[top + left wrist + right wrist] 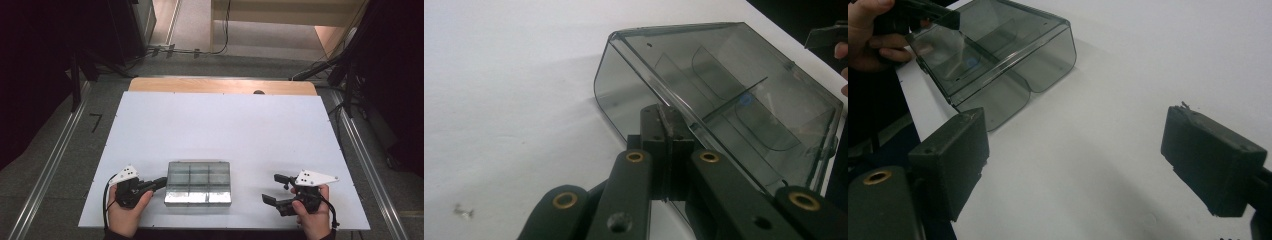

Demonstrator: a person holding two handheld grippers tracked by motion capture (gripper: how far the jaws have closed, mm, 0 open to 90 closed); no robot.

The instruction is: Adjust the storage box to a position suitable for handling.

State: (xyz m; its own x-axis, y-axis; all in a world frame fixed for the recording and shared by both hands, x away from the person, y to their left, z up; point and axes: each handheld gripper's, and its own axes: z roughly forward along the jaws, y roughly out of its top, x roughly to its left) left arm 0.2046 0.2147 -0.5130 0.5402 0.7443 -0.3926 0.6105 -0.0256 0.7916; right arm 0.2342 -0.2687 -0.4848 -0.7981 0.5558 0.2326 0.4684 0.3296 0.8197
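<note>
A clear smoky plastic compartment box (198,182) with its lid down lies on the white board (220,125) near the front edge. My left gripper (163,181) is shut with nothing between its jaws, and its tips lie against or just beside the box's left end. In the left gripper view the shut tips (663,120) sit at the box's (724,95) lid seam. My right gripper (272,189) stands open to the right of the box, apart from it. In the right gripper view its wide-open gripper (1080,150) frames bare board, with the box (998,55) beyond at upper left.
The board's front edge runs just under both hands. A wooden table edge (220,86) shows behind the board. Metal rails (50,165) flank the table on the floor. A tiny speck (463,211) lies on the board near the left gripper.
</note>
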